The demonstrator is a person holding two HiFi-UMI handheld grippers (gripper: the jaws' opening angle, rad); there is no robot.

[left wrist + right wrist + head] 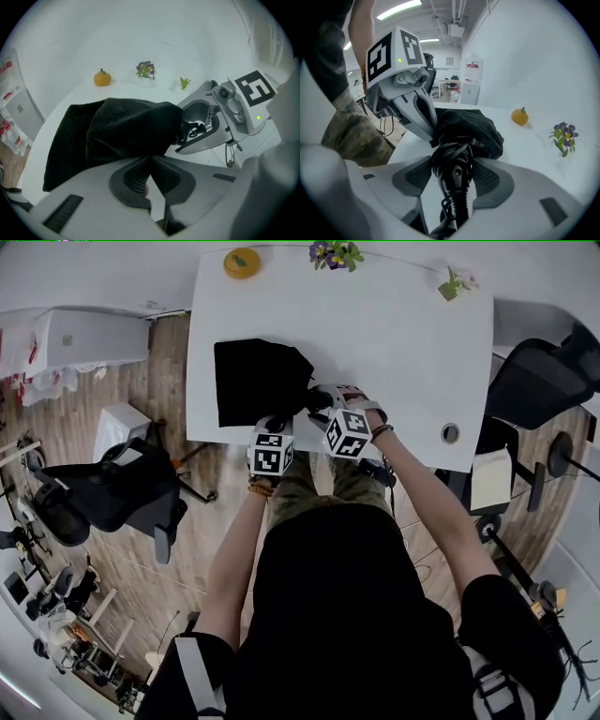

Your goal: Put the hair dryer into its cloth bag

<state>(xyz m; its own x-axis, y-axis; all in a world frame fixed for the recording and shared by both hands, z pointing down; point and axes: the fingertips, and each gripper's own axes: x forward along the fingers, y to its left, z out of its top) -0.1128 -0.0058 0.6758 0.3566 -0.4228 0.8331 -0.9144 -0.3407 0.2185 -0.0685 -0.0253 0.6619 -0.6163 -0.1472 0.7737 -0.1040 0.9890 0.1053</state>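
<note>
Together at the near edge of the white table (394, 352), both grippers are held angled steeply down from outstretched arms (422, 488). The left gripper (151, 164) is clenched on a fold of the black cloth bag (117, 136), which is spread over the table's near left part. The right gripper (454, 171) is clamped on the handle of the black hair dryer (455, 152), cord (449, 206) wound round it, its far end hidden in the bag's mouth. One bag, one dryer and two grippers are counted. One orange ornament (241, 262) and two small plants (335, 253) are set along the far edge.
</note>
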